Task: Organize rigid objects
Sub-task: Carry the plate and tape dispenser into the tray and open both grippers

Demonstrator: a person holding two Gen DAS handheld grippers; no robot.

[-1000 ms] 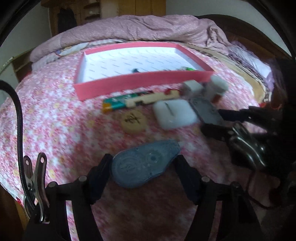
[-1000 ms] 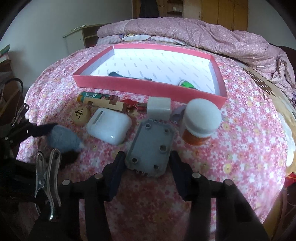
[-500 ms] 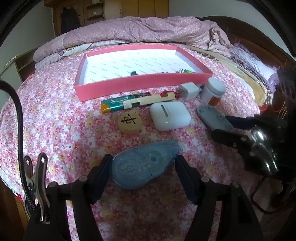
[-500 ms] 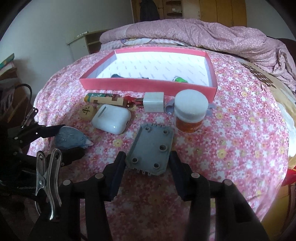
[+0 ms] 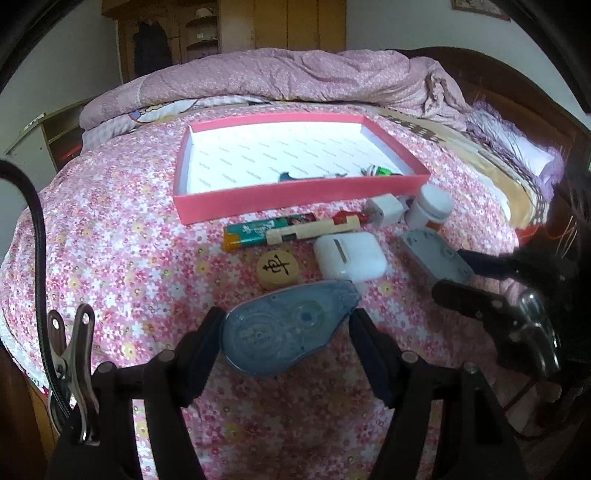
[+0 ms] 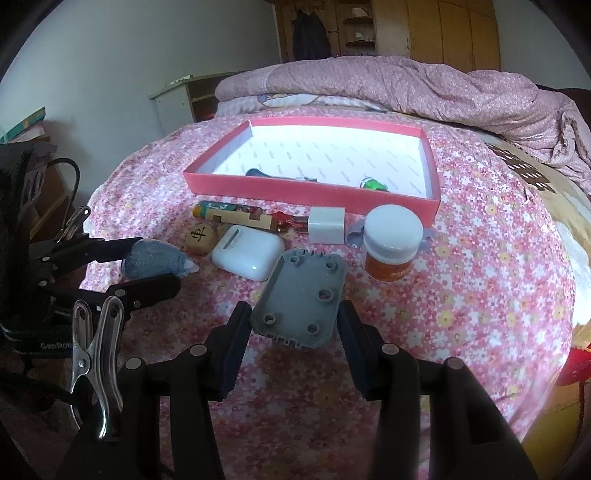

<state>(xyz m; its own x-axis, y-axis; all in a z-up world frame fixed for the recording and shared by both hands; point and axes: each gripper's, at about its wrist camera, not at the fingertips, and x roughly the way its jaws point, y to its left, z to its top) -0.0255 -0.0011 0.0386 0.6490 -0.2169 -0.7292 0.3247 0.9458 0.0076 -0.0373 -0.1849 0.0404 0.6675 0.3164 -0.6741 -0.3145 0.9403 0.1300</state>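
From my remote seat: translucent blue plastic on the correction tape (image 5: 288,326); matt grey moulded plastic on the plate (image 6: 301,297); glossy white plastic on the earbud case (image 6: 247,251); a smooth wooden chess piece (image 5: 277,267); a pink paperboard tray (image 6: 306,190) on floral cotton bedding (image 6: 480,258); shiny metal clip (image 6: 98,360).

A floral pink bedsheet (image 5: 110,236) is spread over the bed; a rumpled pink quilt (image 6: 424,88) is heaped along its far edge. Wooden cupboards (image 6: 436,29) are seen against the back wall; a pale side shelf (image 6: 181,99) is set beside the bed.
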